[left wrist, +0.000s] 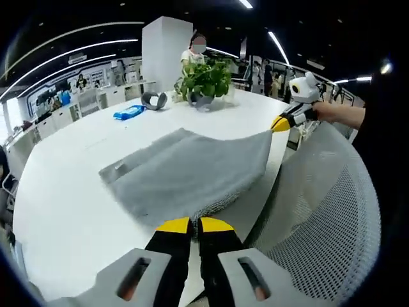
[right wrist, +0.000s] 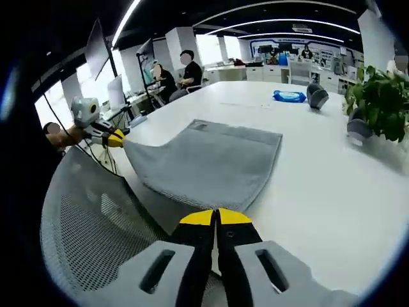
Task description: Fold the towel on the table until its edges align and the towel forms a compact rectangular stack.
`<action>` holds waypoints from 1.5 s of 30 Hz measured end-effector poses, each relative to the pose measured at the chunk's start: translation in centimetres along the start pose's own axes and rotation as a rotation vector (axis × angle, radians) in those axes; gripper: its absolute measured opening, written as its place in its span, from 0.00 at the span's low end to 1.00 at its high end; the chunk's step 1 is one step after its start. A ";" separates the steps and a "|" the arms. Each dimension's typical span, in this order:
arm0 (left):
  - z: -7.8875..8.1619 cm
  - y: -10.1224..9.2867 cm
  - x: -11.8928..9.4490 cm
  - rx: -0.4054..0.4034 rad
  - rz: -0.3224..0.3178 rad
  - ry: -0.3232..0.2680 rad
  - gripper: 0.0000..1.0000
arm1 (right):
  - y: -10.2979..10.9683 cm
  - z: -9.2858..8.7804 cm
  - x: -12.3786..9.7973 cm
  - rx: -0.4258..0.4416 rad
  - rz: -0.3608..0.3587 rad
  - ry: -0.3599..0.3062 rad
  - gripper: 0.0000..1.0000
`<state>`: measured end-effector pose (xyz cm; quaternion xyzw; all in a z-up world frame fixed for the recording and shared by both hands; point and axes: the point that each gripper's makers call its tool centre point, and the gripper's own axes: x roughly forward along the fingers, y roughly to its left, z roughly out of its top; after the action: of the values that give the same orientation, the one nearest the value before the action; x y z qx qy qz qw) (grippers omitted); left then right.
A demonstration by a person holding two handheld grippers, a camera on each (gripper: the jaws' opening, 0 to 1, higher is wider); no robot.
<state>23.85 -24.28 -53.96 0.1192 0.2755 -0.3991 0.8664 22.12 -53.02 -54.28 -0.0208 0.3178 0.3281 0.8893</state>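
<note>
Two hand-held grippers, one grey towel (left wrist: 192, 169). Your left hand-held gripper (left wrist: 194, 224) has its yellow tips pressed together on the towel's near hem; your right hand-held gripper (right wrist: 216, 217) is likewise pinched on the neighbouring corner. The towel lies on the white surface (left wrist: 64, 204) at its edge beside a mesh chair back (left wrist: 319, 217), with the held edge raised and the far part resting flat. Handling, as judged: light, soft terry, sags between grips, not slippery or fragile; take it at the corners. Long axis appears to run from the held edge toward the far edge, pointing at the potted plant (left wrist: 204, 80). Also present: blue packet (left wrist: 130, 112), tape roll (left wrist: 154, 100).
</note>
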 end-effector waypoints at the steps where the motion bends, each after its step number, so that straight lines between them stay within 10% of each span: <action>1: 0.2 0.0 -0.1 0.000 0.001 -0.005 0.04 | 0.0 0.1 -0.1 0.002 -0.003 -0.004 0.00; 45: 1.6 -4.3 -6.2 -0.098 -0.084 -0.081 0.03 | 4.6 1.1 -6.3 0.193 -0.157 -0.112 0.00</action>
<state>17.92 -23.89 -49.05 0.0487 0.2643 -0.4255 0.8641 16.29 -52.77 -49.01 0.0584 0.2951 0.2261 0.9265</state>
